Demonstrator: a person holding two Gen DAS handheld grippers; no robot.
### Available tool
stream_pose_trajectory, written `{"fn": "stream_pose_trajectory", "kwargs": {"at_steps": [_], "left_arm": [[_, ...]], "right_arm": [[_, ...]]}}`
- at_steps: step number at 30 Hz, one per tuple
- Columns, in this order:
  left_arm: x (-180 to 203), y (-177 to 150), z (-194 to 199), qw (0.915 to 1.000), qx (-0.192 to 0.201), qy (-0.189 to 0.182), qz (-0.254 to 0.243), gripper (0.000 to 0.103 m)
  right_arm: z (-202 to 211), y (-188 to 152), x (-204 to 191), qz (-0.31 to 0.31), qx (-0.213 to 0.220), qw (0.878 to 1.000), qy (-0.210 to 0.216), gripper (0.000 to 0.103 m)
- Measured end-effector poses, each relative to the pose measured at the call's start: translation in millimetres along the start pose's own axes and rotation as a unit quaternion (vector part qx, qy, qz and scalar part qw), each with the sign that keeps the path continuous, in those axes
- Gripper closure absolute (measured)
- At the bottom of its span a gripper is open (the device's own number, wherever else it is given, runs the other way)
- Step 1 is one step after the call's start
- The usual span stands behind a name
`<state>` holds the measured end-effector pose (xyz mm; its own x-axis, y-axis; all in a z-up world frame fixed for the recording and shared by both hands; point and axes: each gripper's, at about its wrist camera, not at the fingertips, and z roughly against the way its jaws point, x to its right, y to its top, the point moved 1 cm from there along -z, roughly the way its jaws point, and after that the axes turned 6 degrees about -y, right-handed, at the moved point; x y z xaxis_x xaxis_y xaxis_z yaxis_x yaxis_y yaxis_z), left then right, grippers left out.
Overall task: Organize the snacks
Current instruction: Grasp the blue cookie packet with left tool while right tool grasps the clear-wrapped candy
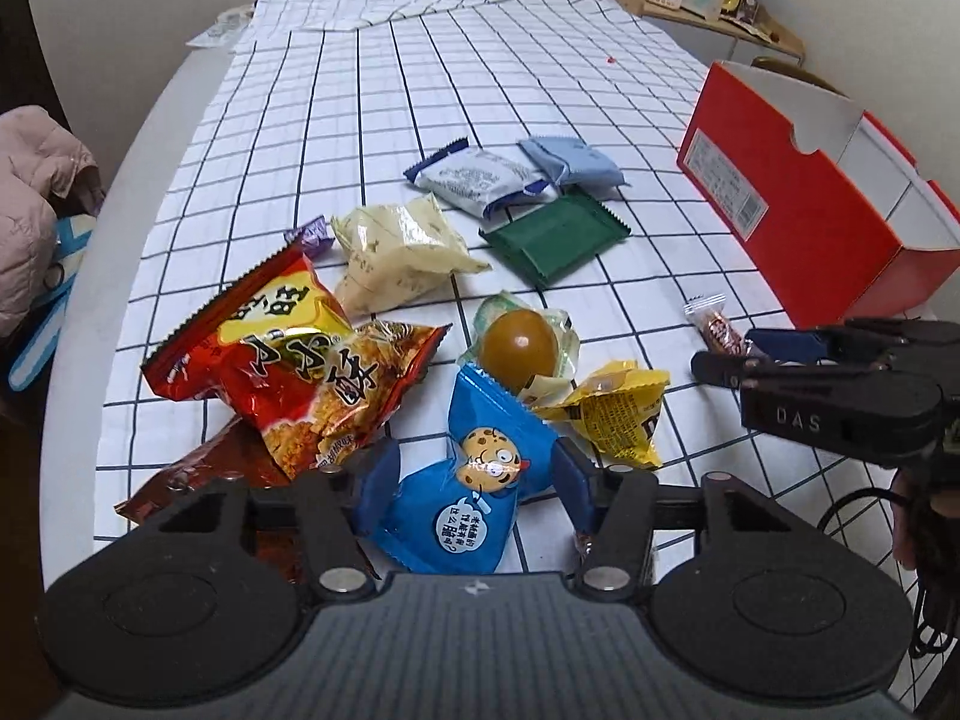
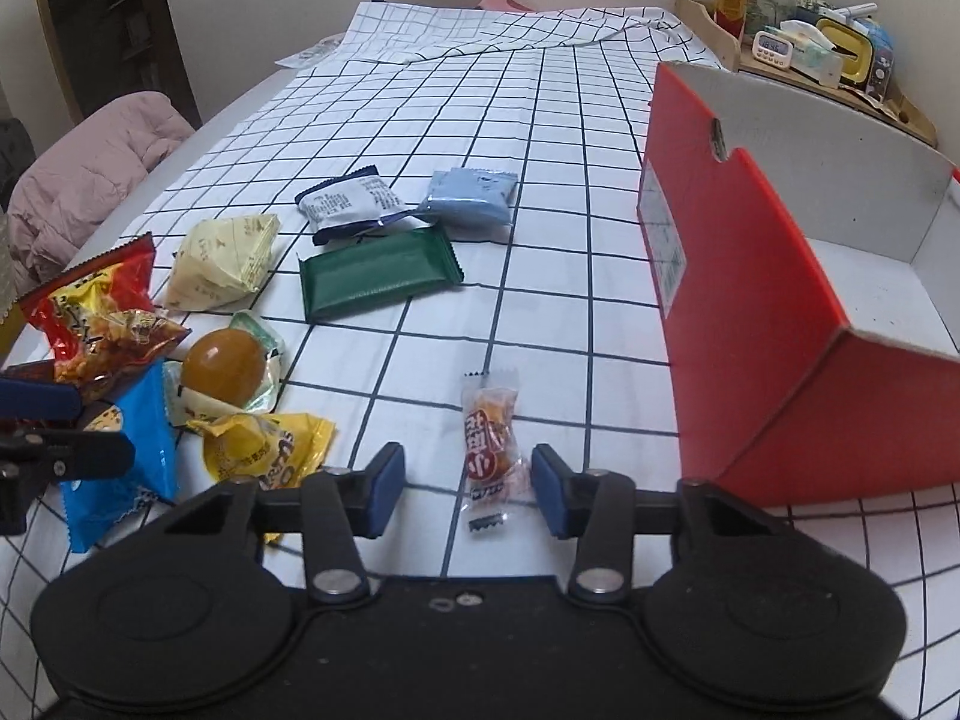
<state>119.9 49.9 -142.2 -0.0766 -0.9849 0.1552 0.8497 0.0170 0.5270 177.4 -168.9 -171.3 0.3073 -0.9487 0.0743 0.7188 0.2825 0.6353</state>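
Observation:
A blue cookie packet (image 1: 474, 504) with a cartoon face lies at the near edge of the snack pile. My left gripper (image 1: 474, 480) straddles it, and both blue pads touch its sides, so it is shut on the packet. In the right wrist view a small orange wrapped candy (image 2: 489, 450) lies on the checked cloth between the fingers of my right gripper (image 2: 468, 480). The right pad is close to the wrapper and a clear gap remains at the left pad, so this gripper is open. An open red box (image 2: 750, 312) stands just to its right.
Around the blue packet lie a red chip bag (image 1: 288, 360), a brown sealed ball (image 1: 519, 342), a yellow packet (image 1: 612, 414), a cream pouch (image 1: 402, 252), a green packet (image 1: 552, 234) and two pale blue packets (image 1: 480, 180). A pink jacket (image 2: 90, 180) lies beyond the left table edge.

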Motion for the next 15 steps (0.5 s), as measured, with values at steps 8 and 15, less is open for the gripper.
{"fn": "stream_pose_trajectory", "kwargs": {"at_steps": [8,15], "left_arm": [[2.3,0.4,-2.8,0.9998,-0.004,-0.015,-0.010,0.069],[4.5,1.1,-2.6,0.9998,-0.005,-0.015,-0.008,0.076]], "right_arm": [[-4.4,1.3,-2.2,0.008,0.008,1.000,-0.005,0.083],[-1.6,0.1,-4.2,0.004,0.011,1.000,-0.001,0.085]]}}
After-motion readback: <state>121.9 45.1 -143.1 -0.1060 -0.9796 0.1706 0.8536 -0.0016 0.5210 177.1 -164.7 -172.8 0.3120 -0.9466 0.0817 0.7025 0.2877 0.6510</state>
